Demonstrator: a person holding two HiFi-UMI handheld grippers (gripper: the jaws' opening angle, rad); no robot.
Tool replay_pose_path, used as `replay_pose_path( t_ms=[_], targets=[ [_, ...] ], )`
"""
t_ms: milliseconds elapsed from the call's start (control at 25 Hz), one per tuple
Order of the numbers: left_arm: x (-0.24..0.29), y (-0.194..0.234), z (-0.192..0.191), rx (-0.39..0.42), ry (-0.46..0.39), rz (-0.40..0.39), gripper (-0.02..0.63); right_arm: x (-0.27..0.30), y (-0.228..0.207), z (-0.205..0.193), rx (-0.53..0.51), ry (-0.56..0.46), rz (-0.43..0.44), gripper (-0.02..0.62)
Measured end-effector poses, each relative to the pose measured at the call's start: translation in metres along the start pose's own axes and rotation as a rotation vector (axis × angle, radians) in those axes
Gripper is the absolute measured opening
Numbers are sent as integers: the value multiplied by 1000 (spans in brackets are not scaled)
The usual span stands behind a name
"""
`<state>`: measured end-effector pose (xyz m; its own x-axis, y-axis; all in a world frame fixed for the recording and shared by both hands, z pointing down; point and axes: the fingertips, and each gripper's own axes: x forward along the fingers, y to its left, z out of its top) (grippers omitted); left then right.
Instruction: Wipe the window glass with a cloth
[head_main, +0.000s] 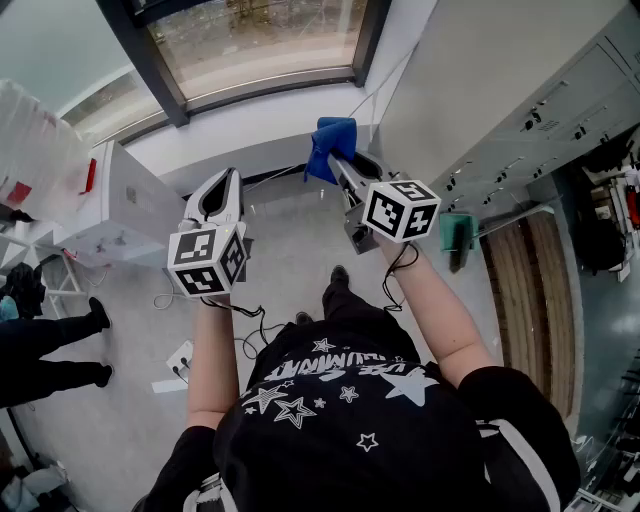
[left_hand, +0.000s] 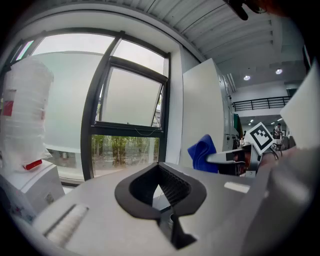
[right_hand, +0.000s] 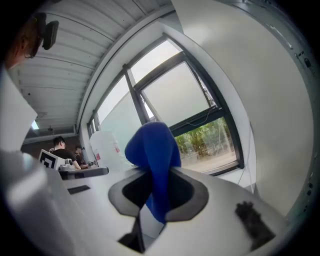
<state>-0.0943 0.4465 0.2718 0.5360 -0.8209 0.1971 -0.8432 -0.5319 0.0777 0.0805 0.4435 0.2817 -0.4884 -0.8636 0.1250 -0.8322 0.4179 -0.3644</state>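
The window glass (head_main: 250, 40) lies ahead in a dark frame, above a white sill. In the left gripper view the window glass (left_hand: 125, 154) shows trees outside, as does the window glass (right_hand: 207, 137) in the right gripper view. A blue cloth (head_main: 330, 145) bunches out of my right gripper (head_main: 338, 165), which is shut on it short of the sill. That blue cloth (right_hand: 152, 150) hides the tips of the right gripper (right_hand: 157, 172). My left gripper (head_main: 226, 180) is lower and to the left, shut with nothing in it. The left gripper (left_hand: 159, 167) points at the lower pane.
A white panel wall (head_main: 480, 80) stands at the right of the window, with grey cabinets (head_main: 565, 120) beyond. A white box (head_main: 125, 205) and a plastic-wrapped bundle (head_main: 35, 140) stand at the left. Another person's legs (head_main: 50, 340) and floor cables (head_main: 250, 330) are nearby.
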Motion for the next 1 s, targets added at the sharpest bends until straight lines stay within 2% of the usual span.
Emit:
replay_pose_path(
  t_ms=[160,760,1000],
  targets=[
    [-7,-6,6,3,-36,-9,7,-8,4,-3,-5,5,-8,74],
    [-18,-13,3,-6,-28,-21,8,-20,6,-7,-17,17,-35,74],
    [-34,-8,2,0,-41,-4,8,-20,26,-2,-12,-20,52,74]
  ],
)
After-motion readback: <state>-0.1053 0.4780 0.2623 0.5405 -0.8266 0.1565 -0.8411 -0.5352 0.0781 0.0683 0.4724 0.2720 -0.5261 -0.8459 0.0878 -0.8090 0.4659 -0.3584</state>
